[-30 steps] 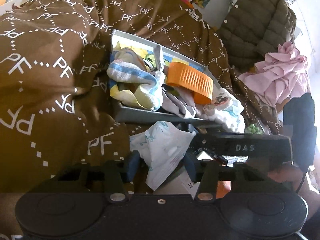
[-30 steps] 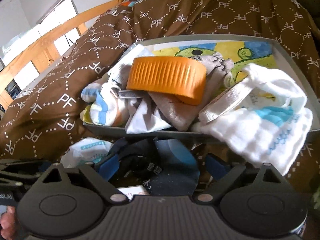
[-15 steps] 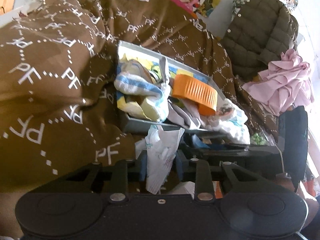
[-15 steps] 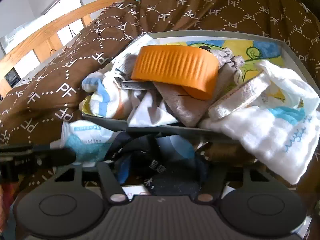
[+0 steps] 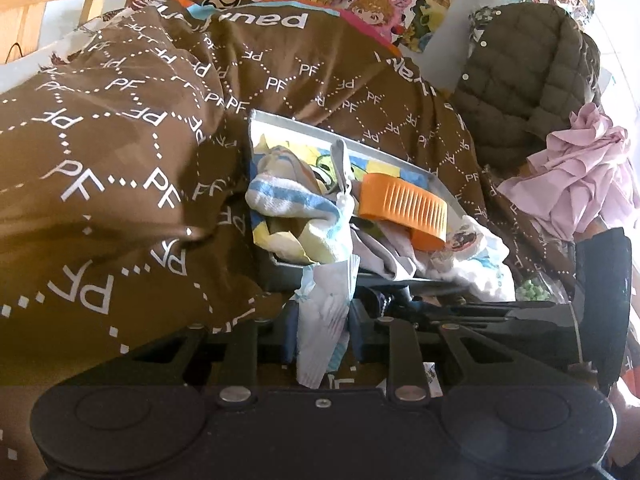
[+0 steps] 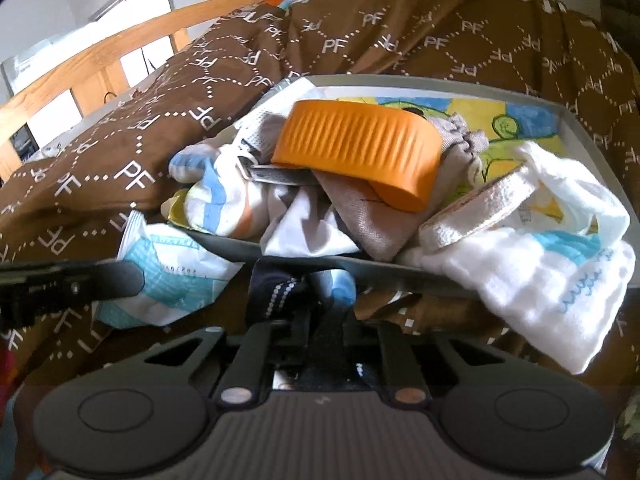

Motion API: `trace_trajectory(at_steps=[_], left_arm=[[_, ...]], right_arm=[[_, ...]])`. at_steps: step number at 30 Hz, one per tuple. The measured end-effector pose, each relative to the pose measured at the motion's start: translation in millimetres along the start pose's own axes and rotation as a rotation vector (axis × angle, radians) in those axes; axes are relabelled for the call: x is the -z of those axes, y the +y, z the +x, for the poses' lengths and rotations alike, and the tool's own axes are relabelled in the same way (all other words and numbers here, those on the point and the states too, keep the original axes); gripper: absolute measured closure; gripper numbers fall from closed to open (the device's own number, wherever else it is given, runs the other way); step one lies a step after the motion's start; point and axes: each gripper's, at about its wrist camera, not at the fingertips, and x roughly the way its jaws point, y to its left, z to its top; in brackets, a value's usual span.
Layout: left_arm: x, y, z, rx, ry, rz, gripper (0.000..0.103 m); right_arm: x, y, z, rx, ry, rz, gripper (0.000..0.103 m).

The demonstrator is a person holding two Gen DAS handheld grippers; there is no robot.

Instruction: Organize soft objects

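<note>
A grey tray (image 5: 304,125) on the brown duvet holds a pile of soft things: a blue-striped sock (image 5: 288,200), grey cloths, a white cloth (image 6: 540,272) hanging over the rim, and an orange ribbed piece (image 6: 360,152) on top. Just in front of the tray, my left gripper (image 5: 323,332) is closing, its pads pressing a white and light-blue packet (image 5: 328,304) that stands upright between them. To its right, my right gripper (image 6: 310,312) is shut on a dark navy sock (image 6: 280,292) with a dotted band and a light-blue patch.
The brown "PF" duvet (image 5: 120,152) rises in folds left of and behind the tray. An olive quilted jacket (image 5: 528,80) and a crumpled pink cloth (image 5: 580,176) lie at the right. A wooden bed rail (image 6: 100,64) runs along the far left.
Both grippers have closed: the left on the white and blue packet, the right from wide open onto the dark sock. Both hands stayed close in front of the tray.
</note>
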Motion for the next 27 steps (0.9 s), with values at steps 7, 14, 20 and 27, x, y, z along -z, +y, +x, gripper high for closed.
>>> trace_trajectory(at_steps=[7, 14, 20, 27], left_arm=[[-0.6, -6.4, -4.5, -0.006, -0.018, 0.037, 0.081], [-3.0, -14.0, -16.4, 0.023, -0.058, 0.023, 0.081], [-8.3, -25.2, -37.6, 0.065, -0.145, 0.021, 0.082], [-21.0, -43.1, -55.5, 0.111, -0.248, 0.054, 0.082]], right_arm=[[-1.0, 2.6, -20.4, 0.019, -0.063, 0.003, 0.093], [-2.2, -2.6, -51.0, 0.007, -0.14, 0.045, 0.093], [-13.9, -8.6, -89.0, -0.031, -0.247, 0.089, 0.093], [-32.9, -41.4, -114.0, -0.048, -0.376, 0.175, 0.093]])
